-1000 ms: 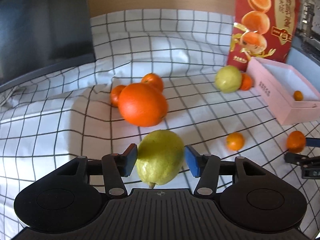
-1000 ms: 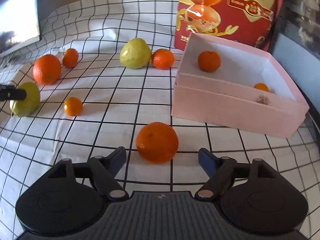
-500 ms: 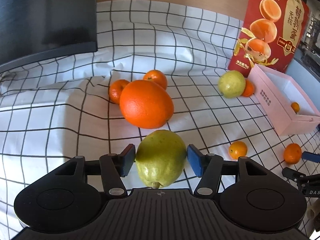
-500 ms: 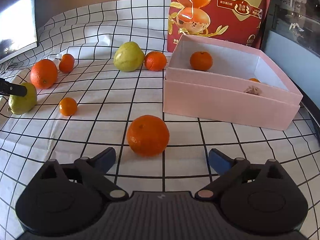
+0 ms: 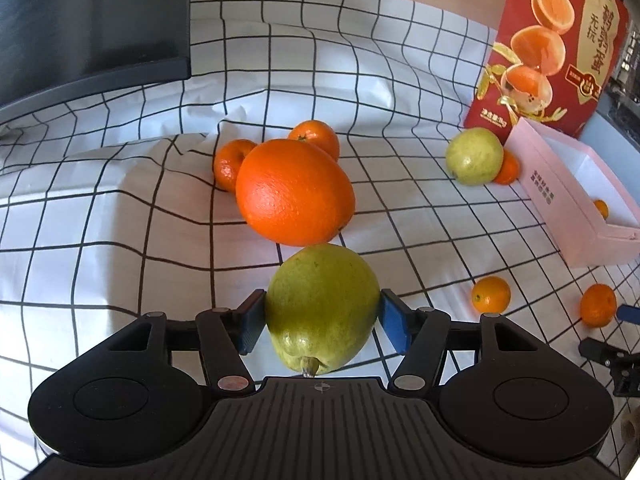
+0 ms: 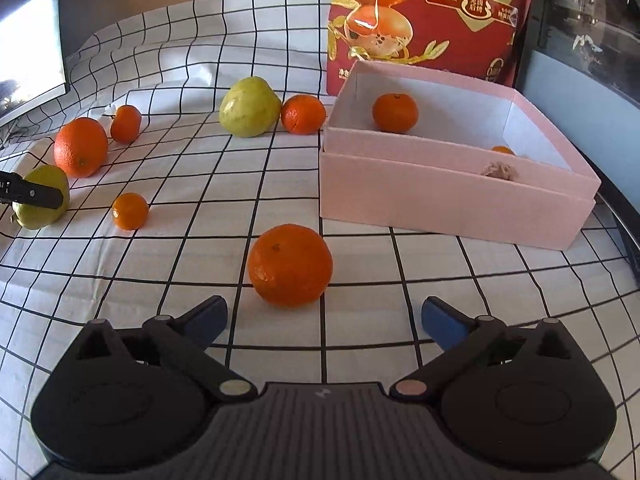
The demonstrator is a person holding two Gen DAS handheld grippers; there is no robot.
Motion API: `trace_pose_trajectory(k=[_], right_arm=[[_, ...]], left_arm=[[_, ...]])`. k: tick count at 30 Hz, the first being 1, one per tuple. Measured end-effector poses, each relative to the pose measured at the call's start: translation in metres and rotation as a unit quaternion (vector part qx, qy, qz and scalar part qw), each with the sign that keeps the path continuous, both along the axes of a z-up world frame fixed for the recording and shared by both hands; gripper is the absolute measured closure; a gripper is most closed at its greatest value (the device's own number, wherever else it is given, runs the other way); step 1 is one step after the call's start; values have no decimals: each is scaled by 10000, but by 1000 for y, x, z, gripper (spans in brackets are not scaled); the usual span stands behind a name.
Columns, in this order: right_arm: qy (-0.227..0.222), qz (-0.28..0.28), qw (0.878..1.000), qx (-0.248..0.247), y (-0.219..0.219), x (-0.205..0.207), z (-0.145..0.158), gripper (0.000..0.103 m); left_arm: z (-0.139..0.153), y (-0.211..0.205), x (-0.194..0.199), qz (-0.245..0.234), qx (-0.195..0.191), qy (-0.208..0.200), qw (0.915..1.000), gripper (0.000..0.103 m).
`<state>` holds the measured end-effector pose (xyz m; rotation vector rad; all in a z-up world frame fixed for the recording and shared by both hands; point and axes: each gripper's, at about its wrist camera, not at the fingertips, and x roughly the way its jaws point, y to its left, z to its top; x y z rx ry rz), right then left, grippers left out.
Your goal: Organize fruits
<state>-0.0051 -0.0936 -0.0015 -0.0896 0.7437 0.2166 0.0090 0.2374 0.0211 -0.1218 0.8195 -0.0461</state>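
My left gripper (image 5: 322, 322) is shut on a green guava (image 5: 322, 306), its blue pads pressed on both sides. A large orange (image 5: 294, 192) lies just beyond it, with two mandarins (image 5: 316, 138) behind. My right gripper (image 6: 323, 320) is open and empty, just short of a mandarin (image 6: 290, 265) on the checked cloth. The pink box (image 6: 452, 204) to the right holds a mandarin (image 6: 395, 113) and a small orange fruit (image 6: 502, 150). The held guava also shows in the right wrist view (image 6: 42, 198).
A second guava (image 6: 250, 107) and a mandarin (image 6: 303, 114) lie by the box's left corner. A small mandarin (image 6: 130, 211) sits mid-cloth. A red fruit bag (image 6: 424, 16) stands behind the box. A dark monitor (image 5: 92, 20) is at the far left.
The left gripper has kept its hold on the guava and drawn nearer the large orange. The right gripper has backed off slightly from the mandarin, jaws still open.
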Motion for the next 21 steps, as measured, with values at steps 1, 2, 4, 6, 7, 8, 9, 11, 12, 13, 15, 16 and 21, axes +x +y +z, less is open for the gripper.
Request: trace_pose_trajectory(k=[1,2,4,6,7,8,9,11,12,13,15,16,21], right_arm=[[22,29,10000,-12,0,0,0,0],[36,76,10000,-33,0,0,0,0],[59,190,9998,-51,-1,1,0,0],[125,207,9997,-67,0,2,2,0],[188,202,9996,-82,1,4,3,0],[247,204,9994,-102,2,6,4,0],[317,224,9992,-121,3,8,5,2],[400,297,9987,-113,4,9,9,9],[400,318,9986,-105,4,9,10,9],[387,346,9986,-95,4,9,11,9],[345,397,9986,-111,7,10,12,14],[313,426,9985,-141,9,11,13,15],[339,578,9977,-140,18,27,15,40]], left_arm=[[0,0,0,21,-11,-27,10000,37],[-1,0,-1,40,-7,-74,10000,37],[-2,-2,-3,37,52,-165,9998,37],[-2,-4,-4,29,121,-223,9997,37],[-2,-5,-5,18,145,-234,9996,37],[-2,-5,-5,13,164,-239,9996,37],[-2,-5,-5,13,161,-235,9996,37],[-1,-4,-6,53,93,-199,9997,37],[-1,-3,-7,69,68,-181,9998,37],[0,-3,-8,95,41,-155,9998,37],[0,-3,-10,136,2,-122,9998,38],[0,-3,-12,135,-20,-114,9998,38],[-1,-13,-21,-2,-214,-34,9998,38]])
